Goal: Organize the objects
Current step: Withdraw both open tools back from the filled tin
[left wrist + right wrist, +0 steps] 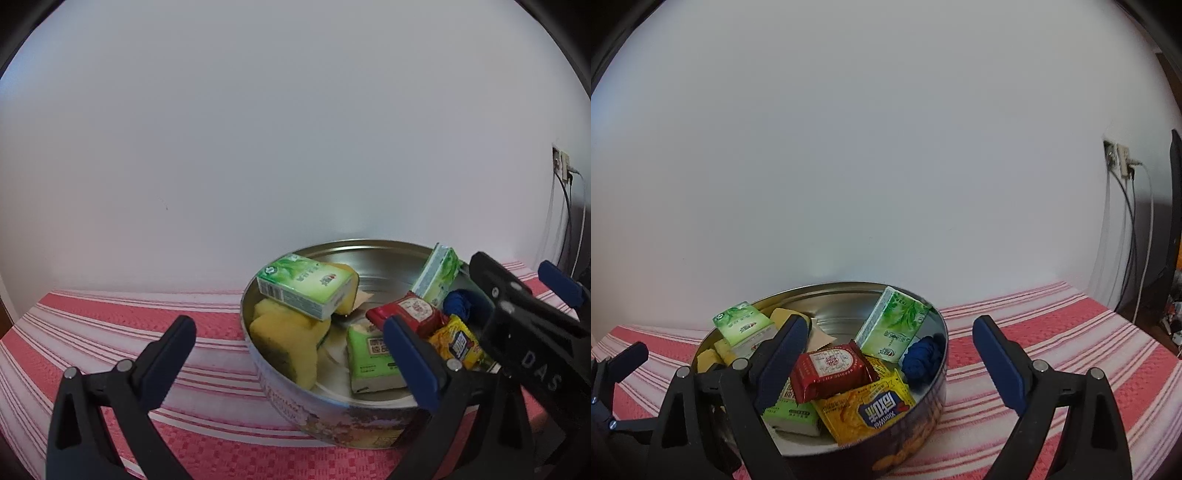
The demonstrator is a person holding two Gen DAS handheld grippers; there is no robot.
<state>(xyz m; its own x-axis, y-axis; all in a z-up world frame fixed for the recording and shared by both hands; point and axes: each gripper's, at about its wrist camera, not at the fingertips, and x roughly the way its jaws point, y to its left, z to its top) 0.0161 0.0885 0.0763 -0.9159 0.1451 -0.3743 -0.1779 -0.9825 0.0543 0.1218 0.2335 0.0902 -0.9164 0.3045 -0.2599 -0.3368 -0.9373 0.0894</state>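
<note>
A round metal tin (325,421) (923,413) stands on a red and white striped cloth. It holds green tissue packs (310,288) (894,325), yellow sponges (288,339) (713,354), a red snack packet (410,310) (831,369), a yellow snack packet (456,341) (868,406) and a blue cloth ball (458,301) (923,356). My left gripper (291,354) is open and empty at the tin's front left rim. My right gripper (890,358) is open and empty over the tin's right side; it shows in the left wrist view (521,280).
A white wall rises just behind the tin. A wall socket with hanging cables (1123,166) is at the far right. The striped cloth (129,317) (1052,321) extends left and right of the tin.
</note>
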